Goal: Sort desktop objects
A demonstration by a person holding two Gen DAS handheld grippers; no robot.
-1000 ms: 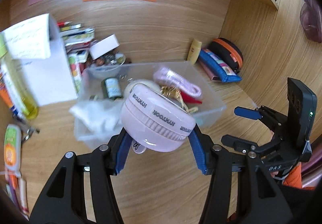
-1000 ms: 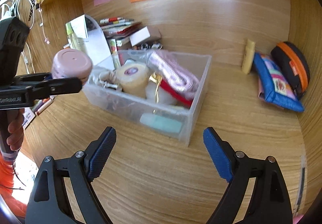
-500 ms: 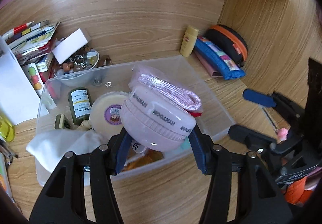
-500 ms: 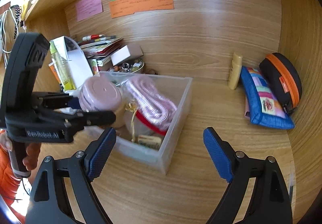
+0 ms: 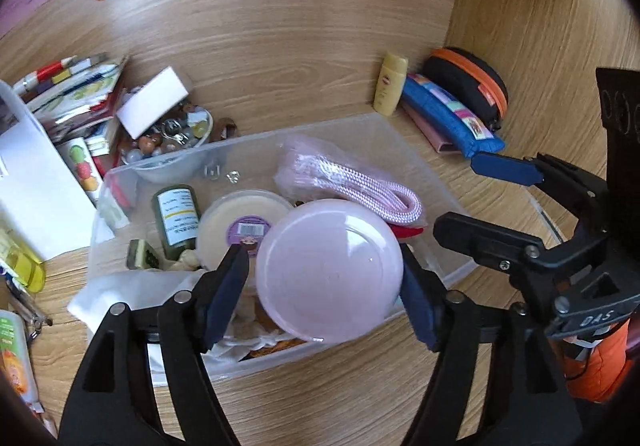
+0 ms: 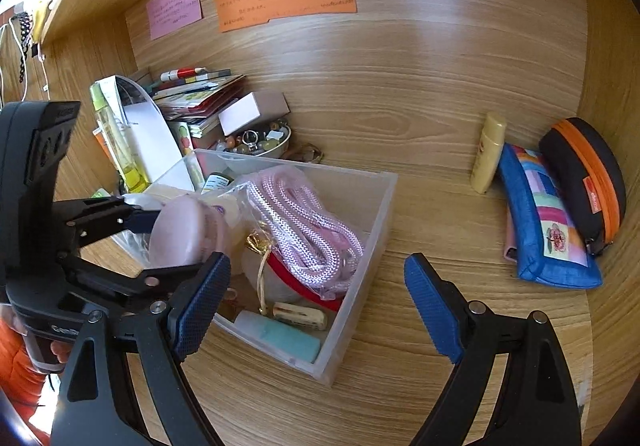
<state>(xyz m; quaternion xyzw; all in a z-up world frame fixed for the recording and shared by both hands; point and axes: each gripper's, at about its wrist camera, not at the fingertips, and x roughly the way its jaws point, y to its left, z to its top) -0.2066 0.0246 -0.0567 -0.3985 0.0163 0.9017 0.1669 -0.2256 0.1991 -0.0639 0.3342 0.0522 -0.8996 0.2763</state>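
A round pale-pink container (image 5: 329, 270) sits between the blue pads of my left gripper (image 5: 324, 286), tipped so its flat face looks at the camera, low over the near side of the clear plastic bin (image 5: 442, 189). The jaws are opening; a gap shows beside the left pad. In the right wrist view the same container (image 6: 180, 234) hangs in the left gripper (image 6: 174, 244) at the bin's (image 6: 360, 278) left end. My right gripper (image 6: 316, 306) stands open and empty, near the bin's right corner. The bin holds a pink rope bundle (image 6: 304, 226), a cream tub (image 5: 240, 221) and a green bottle (image 5: 178, 219).
A yellow tube (image 6: 487, 153), a blue patchwork pouch (image 6: 548, 230) and a black case with orange zip (image 6: 584, 173) lie along the right wall. A bowl of beads (image 5: 172, 133), books and a white box crowd the back left. Bare desk lies between bin and pouches.
The left gripper carried the pink container over the bin, then its jaws widened and the container tipped flat-face up. The right gripper shifted a little nearer the bin's right side.
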